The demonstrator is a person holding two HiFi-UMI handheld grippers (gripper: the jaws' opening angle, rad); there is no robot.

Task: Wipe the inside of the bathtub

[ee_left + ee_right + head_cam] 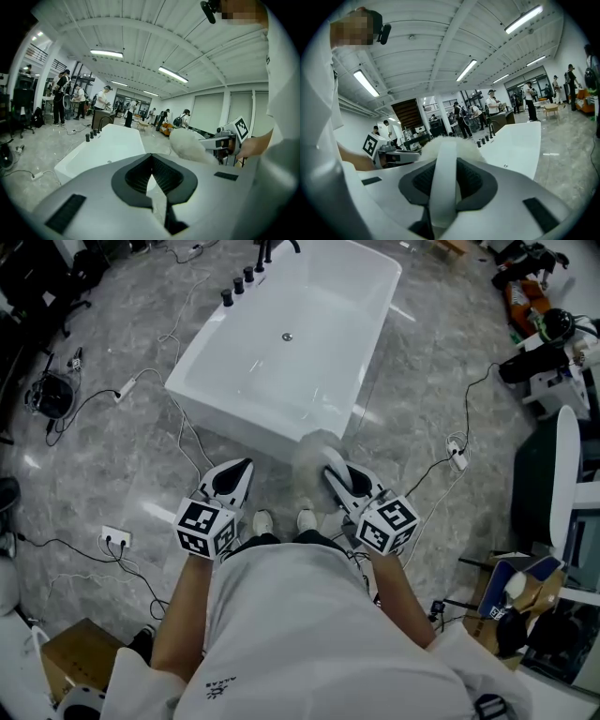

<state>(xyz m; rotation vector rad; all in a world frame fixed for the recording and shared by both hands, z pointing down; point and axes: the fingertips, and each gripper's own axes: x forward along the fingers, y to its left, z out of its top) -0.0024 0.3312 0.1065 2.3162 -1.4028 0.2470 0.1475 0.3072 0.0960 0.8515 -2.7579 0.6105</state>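
The white bathtub (291, 343) stands on the grey marble floor just ahead of me, its drain (287, 337) near the middle and dark tap knobs (238, 283) on the far left rim. My right gripper (333, 474) is shut on the white handle (443, 183) of a fluffy white duster (314, 454), whose head hangs over the tub's near rim. The left gripper (244, 468) is held beside it, short of the tub, jaws shut with nothing between them. The tub (108, 145) and the duster (187, 145) also show in the left gripper view.
Cables and a power strip (116, 539) lie on the floor to the left. A cardboard box (70, 652) sits at lower left. Equipment and boxes (548, 343) crowd the right side. Several people (61, 96) stand far behind the tub. My shoes (263, 521) are near its front.
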